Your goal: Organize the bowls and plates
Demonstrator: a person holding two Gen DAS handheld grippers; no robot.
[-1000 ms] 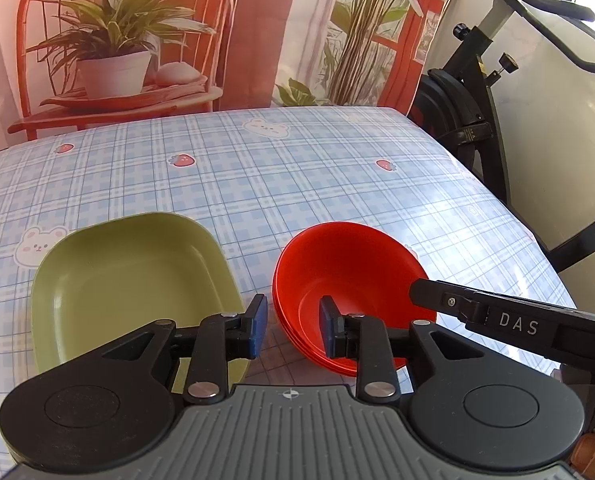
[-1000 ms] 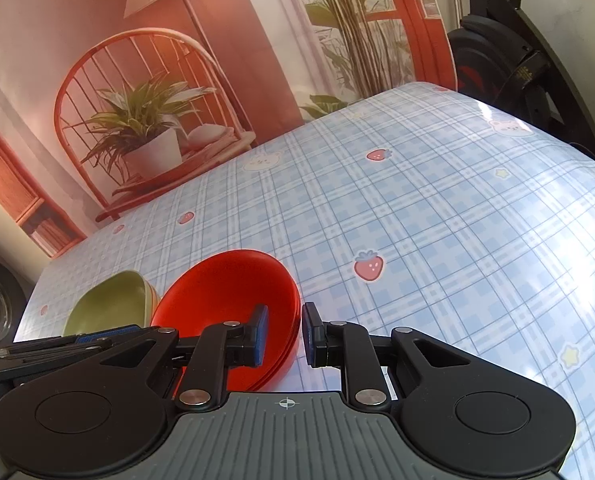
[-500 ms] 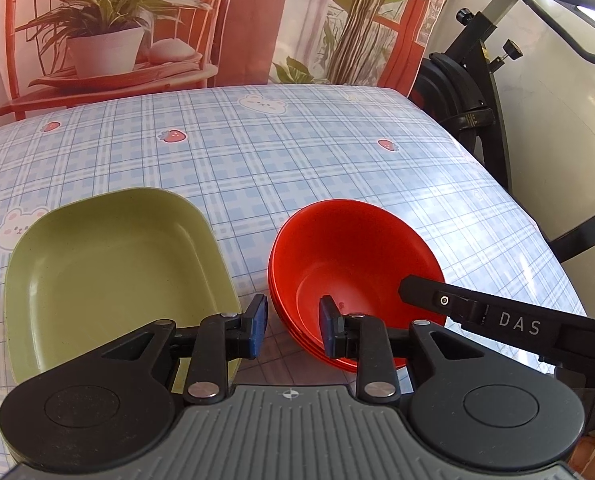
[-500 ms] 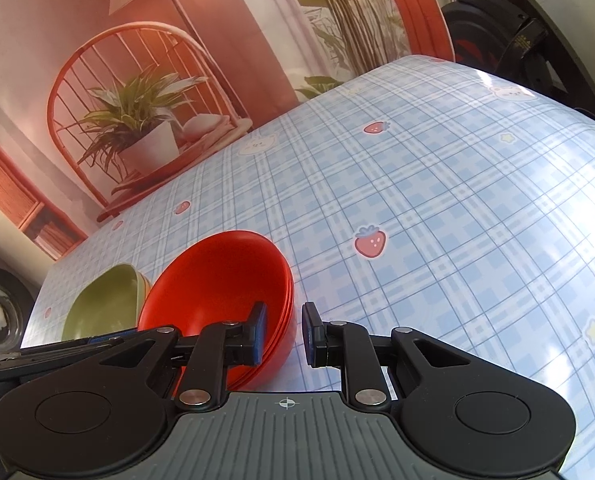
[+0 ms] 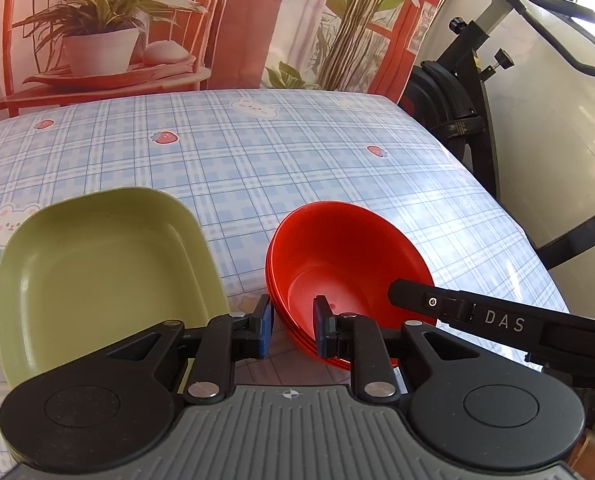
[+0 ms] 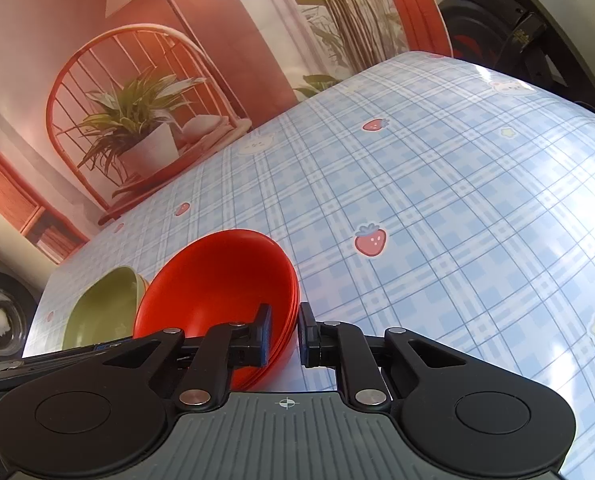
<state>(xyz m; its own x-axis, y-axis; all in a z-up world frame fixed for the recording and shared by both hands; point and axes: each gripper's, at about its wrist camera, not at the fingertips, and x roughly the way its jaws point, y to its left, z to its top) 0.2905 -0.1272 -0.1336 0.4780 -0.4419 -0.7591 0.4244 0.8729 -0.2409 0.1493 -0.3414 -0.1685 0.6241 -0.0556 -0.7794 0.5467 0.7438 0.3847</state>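
**Red bowls held at both sides beside the green plate**

While the red bowls sit nested as a small stack on the checked tablecloth, their rim is straddled by both grippers. Seen from the left wrist, the left gripper is placed over the near left edge of the stack, one finger outside the wall and the other inside the bowl; the gap between the fingers is narrow, yet whether the pads are pressed on the rim cannot be told. From the right wrist, the right gripper is seen across the stack's opposite edge, one finger inside the top bowl and the other outside over the cloth, again with a narrow gap, and firm contact cannot be confirmed. A finger of the right gripper is also seen in the left view, reaching over the bowl's far right rim.

Just beside the bowls, on their left in the left view, a green plate with rounded corners is laid flat on the cloth; a small strip of cloth is visible between the two. At the right edge of the table an exercise bike is seen
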